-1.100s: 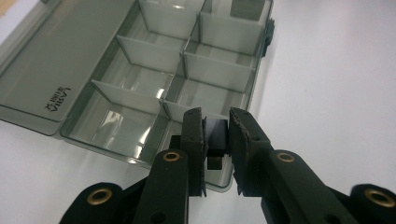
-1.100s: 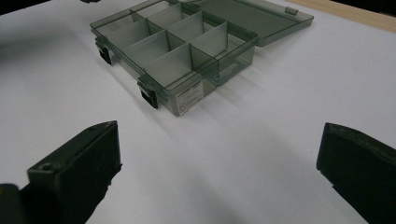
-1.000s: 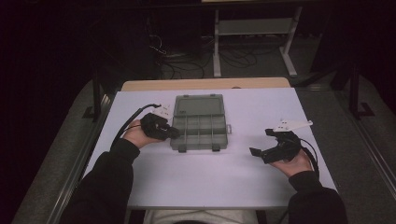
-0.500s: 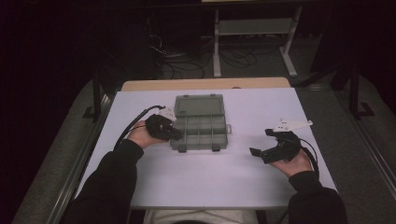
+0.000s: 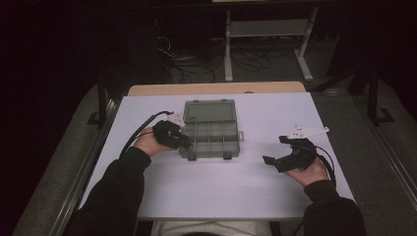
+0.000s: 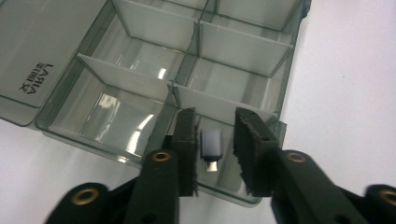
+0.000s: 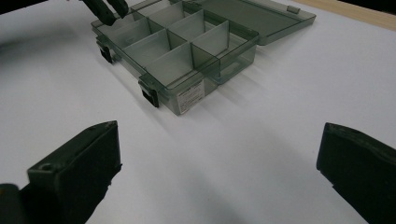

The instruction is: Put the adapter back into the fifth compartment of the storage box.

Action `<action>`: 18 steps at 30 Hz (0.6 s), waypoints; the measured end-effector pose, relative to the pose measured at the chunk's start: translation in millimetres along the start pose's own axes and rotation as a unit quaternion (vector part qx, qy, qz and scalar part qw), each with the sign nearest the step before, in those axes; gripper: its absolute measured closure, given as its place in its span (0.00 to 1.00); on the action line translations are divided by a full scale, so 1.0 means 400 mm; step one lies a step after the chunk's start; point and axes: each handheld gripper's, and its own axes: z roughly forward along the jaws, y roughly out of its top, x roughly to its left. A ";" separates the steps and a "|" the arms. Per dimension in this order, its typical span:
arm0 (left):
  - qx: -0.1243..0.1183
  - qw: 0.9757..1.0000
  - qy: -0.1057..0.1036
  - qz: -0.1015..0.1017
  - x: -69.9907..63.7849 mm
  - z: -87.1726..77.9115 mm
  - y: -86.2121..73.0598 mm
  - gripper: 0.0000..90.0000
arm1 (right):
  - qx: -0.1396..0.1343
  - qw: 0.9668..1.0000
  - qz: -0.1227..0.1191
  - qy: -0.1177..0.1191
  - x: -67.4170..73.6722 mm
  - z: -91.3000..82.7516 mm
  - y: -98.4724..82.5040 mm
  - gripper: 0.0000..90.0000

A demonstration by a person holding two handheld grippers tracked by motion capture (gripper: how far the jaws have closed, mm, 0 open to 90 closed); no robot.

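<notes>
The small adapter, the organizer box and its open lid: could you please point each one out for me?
small adapter (image 6: pixel 211 145): left gripper view, on its pale body.
organizer box (image 5: pixel 189 153): high view, on its near-left front wall.
open lid (image 5: pixel 210 110): high view, on the middle of its flat panel.

A white surface (image 5: pixel 216 187) is sitting lit in a dark room, with a strip of bare wood (image 5: pixel 216 88) showing along its far edge. Beyond it, a pale metal frame (image 5: pixel 268 29) is standing on the floor, and tangled cables (image 5: pixel 196 69) are lying beside that frame.
</notes>
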 end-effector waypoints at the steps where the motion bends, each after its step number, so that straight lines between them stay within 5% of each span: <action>1: 0.000 1.000 0.000 0.000 0.000 0.000 0.000 0.75 | 0.000 1.000 0.000 0.000 0.000 0.000 0.000 0.00; 7: -0.015 1.000 0.007 -0.003 -0.003 -0.018 -0.003 0.67 | 0.001 1.000 0.001 0.000 0.000 0.001 0.000 0.00; 8: -0.031 0.999 0.024 -0.008 -0.007 -0.036 -0.009 0.55 | 0.000 1.000 0.000 0.000 0.000 0.000 0.000 0.00; 18: -0.070 0.997 0.007 -0.016 -0.015 -0.061 -0.031 0.35 | 0.001 1.000 0.000 0.000 0.001 0.000 0.000 0.00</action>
